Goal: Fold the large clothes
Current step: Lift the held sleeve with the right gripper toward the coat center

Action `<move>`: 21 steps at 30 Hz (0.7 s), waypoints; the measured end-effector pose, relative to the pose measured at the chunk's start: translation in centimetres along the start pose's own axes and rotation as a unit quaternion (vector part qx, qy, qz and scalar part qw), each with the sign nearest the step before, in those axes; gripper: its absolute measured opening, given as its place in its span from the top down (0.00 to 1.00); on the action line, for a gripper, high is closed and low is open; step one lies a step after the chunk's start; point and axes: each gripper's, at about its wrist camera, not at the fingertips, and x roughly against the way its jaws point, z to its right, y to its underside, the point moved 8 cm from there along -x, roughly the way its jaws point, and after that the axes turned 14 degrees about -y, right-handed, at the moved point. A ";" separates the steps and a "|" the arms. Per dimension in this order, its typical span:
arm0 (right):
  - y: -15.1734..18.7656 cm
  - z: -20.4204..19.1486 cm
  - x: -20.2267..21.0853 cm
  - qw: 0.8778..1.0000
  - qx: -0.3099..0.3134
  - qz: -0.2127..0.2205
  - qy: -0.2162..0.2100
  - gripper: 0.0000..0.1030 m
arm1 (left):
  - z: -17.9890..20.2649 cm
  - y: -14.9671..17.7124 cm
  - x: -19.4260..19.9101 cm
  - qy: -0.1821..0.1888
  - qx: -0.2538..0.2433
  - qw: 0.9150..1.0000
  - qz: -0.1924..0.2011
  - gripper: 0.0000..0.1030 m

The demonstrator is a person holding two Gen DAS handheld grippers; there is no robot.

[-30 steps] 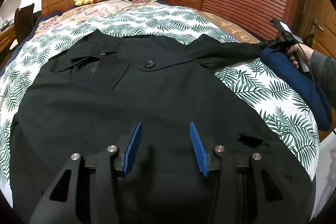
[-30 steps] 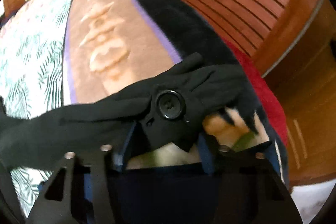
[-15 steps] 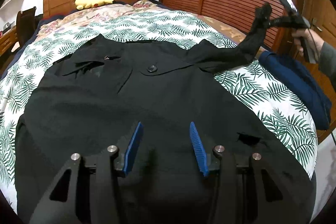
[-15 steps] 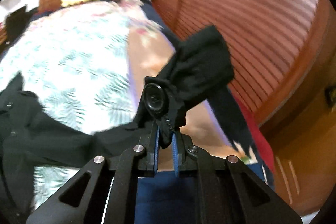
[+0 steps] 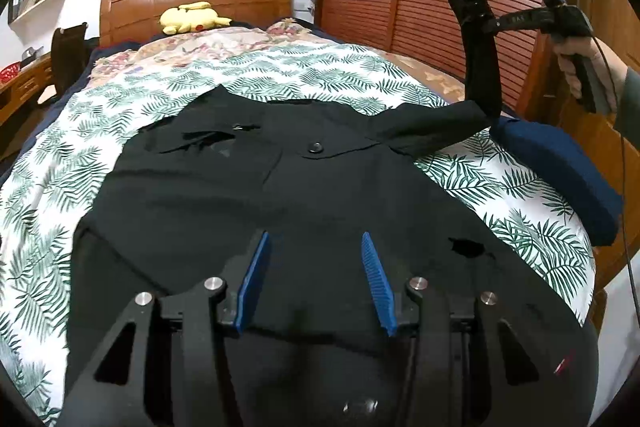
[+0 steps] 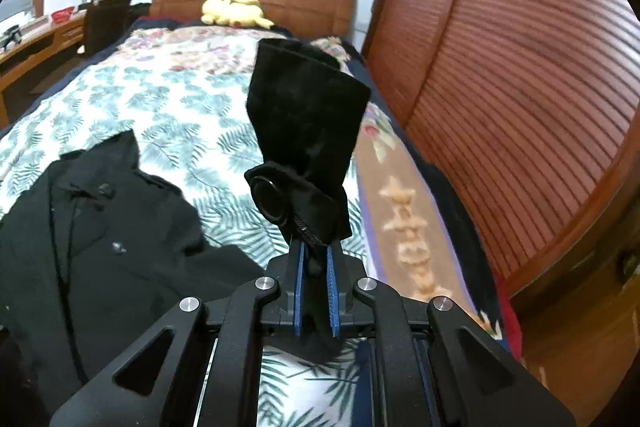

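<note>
A large black coat (image 5: pixel 256 195) lies spread flat on the bed, collar toward the headboard; it also shows in the right wrist view (image 6: pixel 100 267). My left gripper (image 5: pixel 316 259) is open and empty, hovering over the coat's lower part. My right gripper (image 6: pixel 314 259) is shut on the cuff of the coat's right sleeve (image 6: pixel 304 131), which has a black button, and holds it raised above the bed's right side. In the left wrist view the lifted sleeve (image 5: pixel 480 67) hangs from the right gripper (image 5: pixel 478 23).
The bed has a leaf-print cover (image 5: pixel 64 163). A folded navy garment (image 5: pixel 560 167) lies at the bed's right edge. A yellow plush toy (image 5: pixel 192 17) sits by the wooden headboard. A slatted wooden wardrobe (image 6: pixel 520 67) stands on the right; a desk (image 6: pixel 36 43) on the left.
My right gripper closed on the sleeve cuff and lifted it up from the bed's right edge, swinging toward the headboard. My left gripper stayed open in place.
</note>
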 end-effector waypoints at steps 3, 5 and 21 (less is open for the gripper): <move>-0.5 -2.3 1.1 1.000 0.010 0.007 -0.006 0.93 | -0.9 0.3 0.9 -0.006 0.000 1.000 0.004 0.55; -0.9 -3.9 1.9 1.000 0.022 0.011 -0.011 0.94 | -1.7 0.4 1.7 -0.011 -0.001 1.000 0.010 0.55; -2.6 -22.1 5.4 0.984 0.122 0.042 -0.126 0.94 | -9.6 1.9 5.6 -0.049 0.032 0.998 0.028 0.55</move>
